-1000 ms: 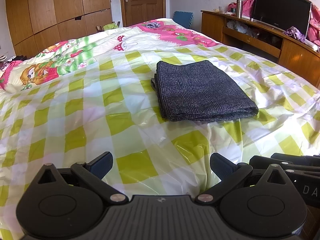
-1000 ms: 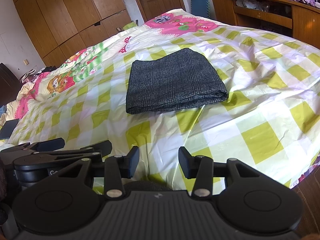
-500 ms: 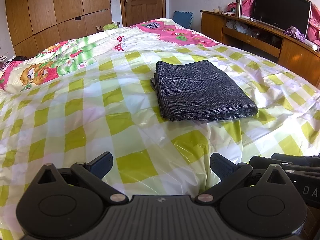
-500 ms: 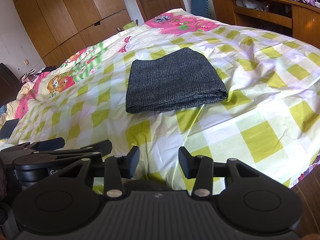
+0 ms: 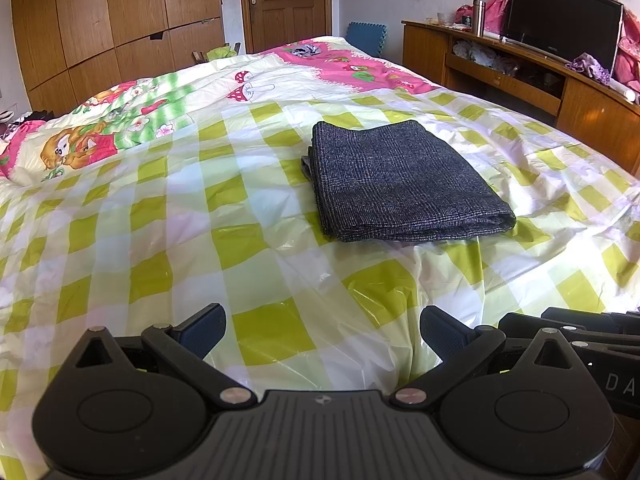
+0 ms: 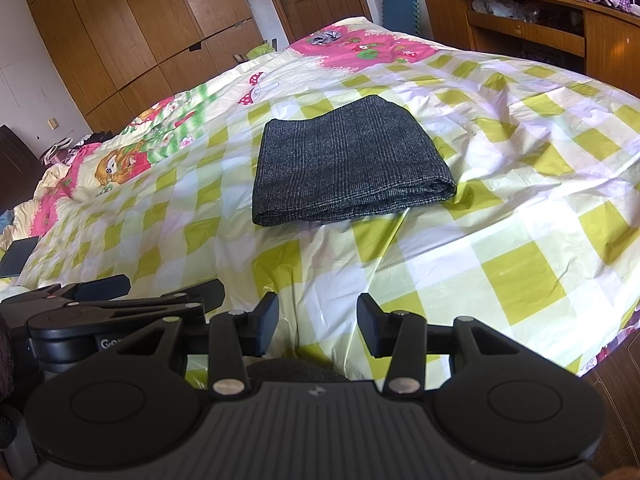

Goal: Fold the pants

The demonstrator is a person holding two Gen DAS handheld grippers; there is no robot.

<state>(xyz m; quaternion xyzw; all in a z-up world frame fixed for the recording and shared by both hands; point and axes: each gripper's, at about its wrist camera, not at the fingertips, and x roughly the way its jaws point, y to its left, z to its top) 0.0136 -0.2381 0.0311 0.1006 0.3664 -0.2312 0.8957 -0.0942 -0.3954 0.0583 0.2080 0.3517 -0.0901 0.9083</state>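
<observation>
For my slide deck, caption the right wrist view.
Folded dark pants lie on the checkered bedspread; right tongs open.

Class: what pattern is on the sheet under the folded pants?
Yellow-green and white checks, clearest in the left wrist view.

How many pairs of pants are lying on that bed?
1. A single folded dark grey pair of pants lies on the checked bedcover, ahead of both tools. Nothing suggests more, though the far bedding is cluttered.

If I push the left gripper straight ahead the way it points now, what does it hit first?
Probably the checked plastic sheet on the bed: the open left gripper sits low at the near edge. If it clears the sheet, the folded pants lie next, slightly right of centre. Depth is hard to judge.
</observation>
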